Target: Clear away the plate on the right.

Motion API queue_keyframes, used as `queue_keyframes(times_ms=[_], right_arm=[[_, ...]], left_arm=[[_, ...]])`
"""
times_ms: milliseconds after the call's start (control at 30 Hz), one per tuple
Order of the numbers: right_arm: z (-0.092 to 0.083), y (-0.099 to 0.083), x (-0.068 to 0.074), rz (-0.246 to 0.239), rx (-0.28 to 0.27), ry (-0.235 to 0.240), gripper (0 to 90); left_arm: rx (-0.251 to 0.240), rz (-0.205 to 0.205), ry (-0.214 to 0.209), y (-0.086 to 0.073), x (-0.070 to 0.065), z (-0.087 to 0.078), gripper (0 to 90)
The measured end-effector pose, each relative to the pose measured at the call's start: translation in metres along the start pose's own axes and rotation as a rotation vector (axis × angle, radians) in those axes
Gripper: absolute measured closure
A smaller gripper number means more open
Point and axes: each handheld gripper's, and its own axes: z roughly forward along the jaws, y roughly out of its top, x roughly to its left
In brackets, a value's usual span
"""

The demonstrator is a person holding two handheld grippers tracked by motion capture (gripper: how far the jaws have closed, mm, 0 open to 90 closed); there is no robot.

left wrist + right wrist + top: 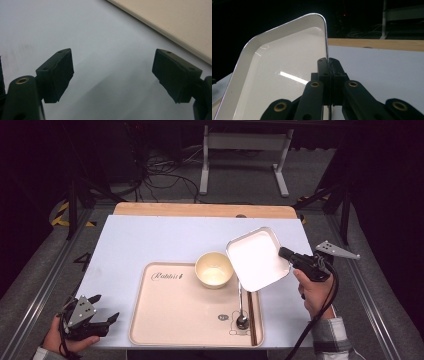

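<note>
One white dish point(257, 259) pinched by rim in right gripper point(286, 253), lifted beside tray point(175, 325); left gripper point(105, 312) spread, idle. Next: needs steady set-down.

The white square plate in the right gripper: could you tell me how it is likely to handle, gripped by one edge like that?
The white square plate probably stays stiff: it hangs flat from the right gripper. Its glossy rim may slip. It seems light.

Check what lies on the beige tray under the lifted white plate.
The right tool holds the white plate by its rim above the beige tray. A bowl and a spoon sit there; the plate covers the spoon handle's far end.
</note>
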Motion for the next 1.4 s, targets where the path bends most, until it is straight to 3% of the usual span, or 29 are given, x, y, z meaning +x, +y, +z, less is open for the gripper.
queue_keyframes(times_ms=[667,1033,1400], right_arm=[[0.043,-0.011,0.064,-0.137,0.116,0.137,89.0],[0.075,-0.025,0.102,-0.22,0.211,0.222,89.0],[0.099,-0.04,0.127,-0.28,0.293,0.28,89.0]], left_arm=[[-0.01,-0.006,-0.003,-0.001,0.001,0.0,18.3],[-0.009,-0.011,-0.002,-0.001,0.001,-0.001,18.3],[-0.011,-0.014,0.006,-0.003,0.001,-0.004,18.3]])
